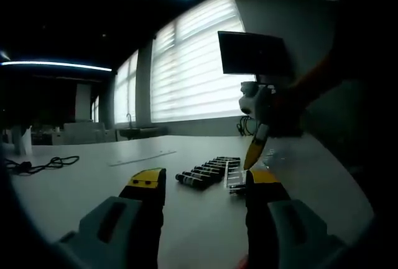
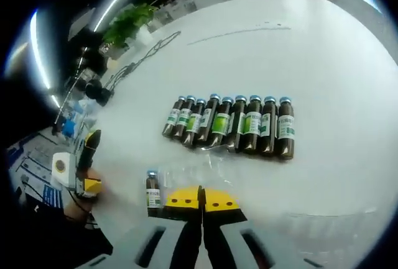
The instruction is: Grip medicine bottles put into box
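Several dark brown medicine bottles with green-and-white labels lie side by side in a row on the white table; the row is also ahead of my left jaws. One separate bottle rests at the left edge of a clear plastic box, just left of my right gripper, whose yellow-tipped jaws are shut with nothing between them. My left gripper is open and empty, low over the table before the row. The right gripper hangs above the clear box.
A black cable lies on the table's left. A dark monitor stands before blinded windows. A potted plant and more cables sit at the far table edge. The left gripper shows by the table's side.
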The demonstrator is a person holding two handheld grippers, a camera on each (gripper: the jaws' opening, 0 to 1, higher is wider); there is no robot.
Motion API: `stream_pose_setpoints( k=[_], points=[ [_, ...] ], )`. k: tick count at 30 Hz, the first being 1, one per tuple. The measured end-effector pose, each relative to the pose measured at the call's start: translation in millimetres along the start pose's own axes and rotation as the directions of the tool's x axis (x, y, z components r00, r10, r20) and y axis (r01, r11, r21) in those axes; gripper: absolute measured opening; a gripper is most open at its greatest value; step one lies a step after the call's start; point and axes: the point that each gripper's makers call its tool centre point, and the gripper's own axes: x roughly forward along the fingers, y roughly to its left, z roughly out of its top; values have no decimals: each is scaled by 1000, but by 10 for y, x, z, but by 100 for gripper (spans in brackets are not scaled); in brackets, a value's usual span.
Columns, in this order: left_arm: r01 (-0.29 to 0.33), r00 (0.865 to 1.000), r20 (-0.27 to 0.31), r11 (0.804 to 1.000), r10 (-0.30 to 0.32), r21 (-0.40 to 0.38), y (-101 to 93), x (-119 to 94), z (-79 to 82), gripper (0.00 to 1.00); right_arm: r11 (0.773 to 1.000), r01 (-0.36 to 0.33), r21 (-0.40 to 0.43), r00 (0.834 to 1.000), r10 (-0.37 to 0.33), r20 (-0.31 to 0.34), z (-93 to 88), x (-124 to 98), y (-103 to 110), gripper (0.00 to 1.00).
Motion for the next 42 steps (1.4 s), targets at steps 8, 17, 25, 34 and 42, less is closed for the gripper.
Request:
stream_pose_setpoints(
  k=[8, 17, 25, 34, 42],
  points=[
    [-1, 1000, -5, 1000, 1, 4, -7, 6, -4, 44, 1000, -17, 8, 999, 17, -35, -189, -54, 71, 0],
    [3, 1000, -10, 1000, -3, 10, -17, 14, -14, 44, 999, -33, 23, 998, 34, -46, -293, -79, 128, 0],
    [3, 1000, -12, 1000, -3, 3, -13, 16, -18, 44, 1000, -27, 6, 999, 27, 28, -11, -236, 115, 0],
    [0, 1000, -8, 1000, 0, -1, -12, 13, -1, 44, 997, 73, -32, 989, -69, 128, 468, -357, -216, 13],
    [-1, 1000, -6, 1000, 1, -4, -6, 12, 2, 44, 979, 194, -53, 974, -187, 125, 693, -303, -671, 15]
  ],
)
